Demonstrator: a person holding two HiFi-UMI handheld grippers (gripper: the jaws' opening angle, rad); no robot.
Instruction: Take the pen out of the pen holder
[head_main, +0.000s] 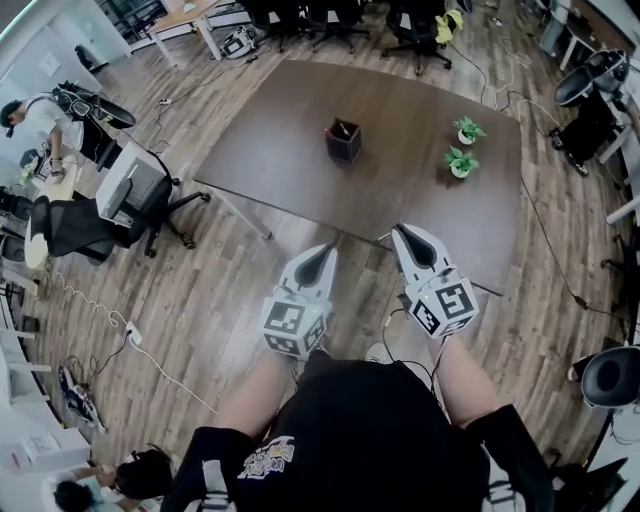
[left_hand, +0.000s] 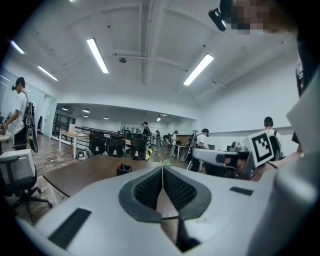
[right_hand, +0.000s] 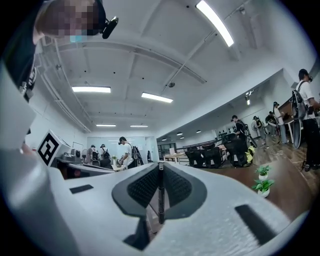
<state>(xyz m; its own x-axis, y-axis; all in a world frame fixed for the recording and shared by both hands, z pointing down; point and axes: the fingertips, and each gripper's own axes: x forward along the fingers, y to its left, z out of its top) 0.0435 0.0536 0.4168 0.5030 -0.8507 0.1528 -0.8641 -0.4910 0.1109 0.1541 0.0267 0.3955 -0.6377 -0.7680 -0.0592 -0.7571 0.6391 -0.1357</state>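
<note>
Wood-plank office floor surrounds a dark brown rectangular desk (head_main: 290, 140). At left, the left hand-held gripper (head_main: 322, 250) is fully closed with nothing in it. The black square pen holder (head_main: 343, 141) stands mid-desk, well apart from both grippers. The right hand-held gripper (head_main: 404, 233) clamps what looks like a thin dark pen (right_hand: 160, 200) between its pads. The pen seems to be out already, so the job now is a firm, untilted grip, clear of the two small green potted plants (head_main: 461, 162) at right.
</note>
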